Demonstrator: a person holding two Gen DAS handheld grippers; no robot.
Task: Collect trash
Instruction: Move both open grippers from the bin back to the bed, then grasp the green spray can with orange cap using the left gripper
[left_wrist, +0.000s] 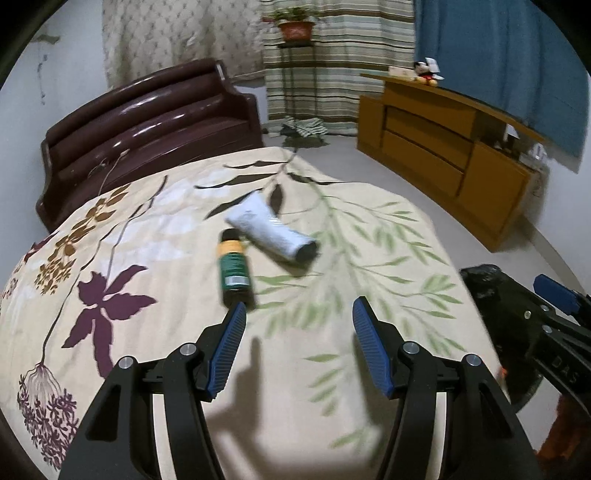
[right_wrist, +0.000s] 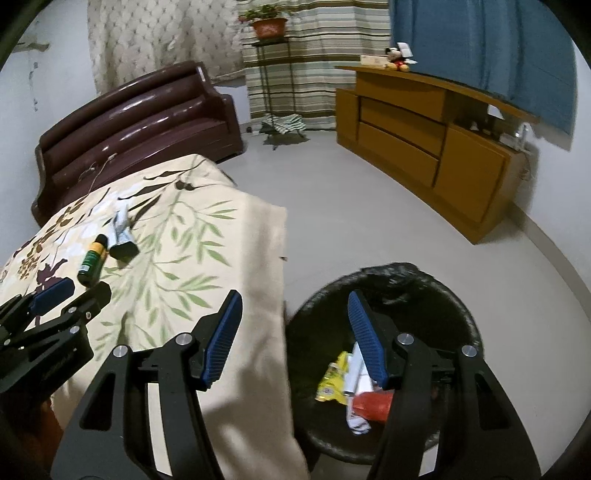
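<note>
A green bottle with a yellow band (left_wrist: 233, 266) lies on the flowered bedspread (left_wrist: 129, 229), and a white tube with a dark cap (left_wrist: 271, 230) lies just beyond it to the right. My left gripper (left_wrist: 299, 314) hovers open over the bedspread just short of the bottle, nothing between its blue pads. My right gripper (right_wrist: 295, 306) is open and empty too, over the bed's edge and a black-lined bin (right_wrist: 458, 306) holding wrappers (right_wrist: 334, 376). Bottle (right_wrist: 91, 261) and tube (right_wrist: 123, 236) show at the left in the right wrist view, beside the left gripper (right_wrist: 51, 295).
A dark brown sofa (left_wrist: 147, 125) stands behind the bed. A wooden cabinet (left_wrist: 443, 147) with a plush toy (left_wrist: 424, 74) lines the right wall. A potted plant on a metal stand (left_wrist: 295, 29) is by the curtains. Grey floor (right_wrist: 351, 206) lies between bed and cabinet.
</note>
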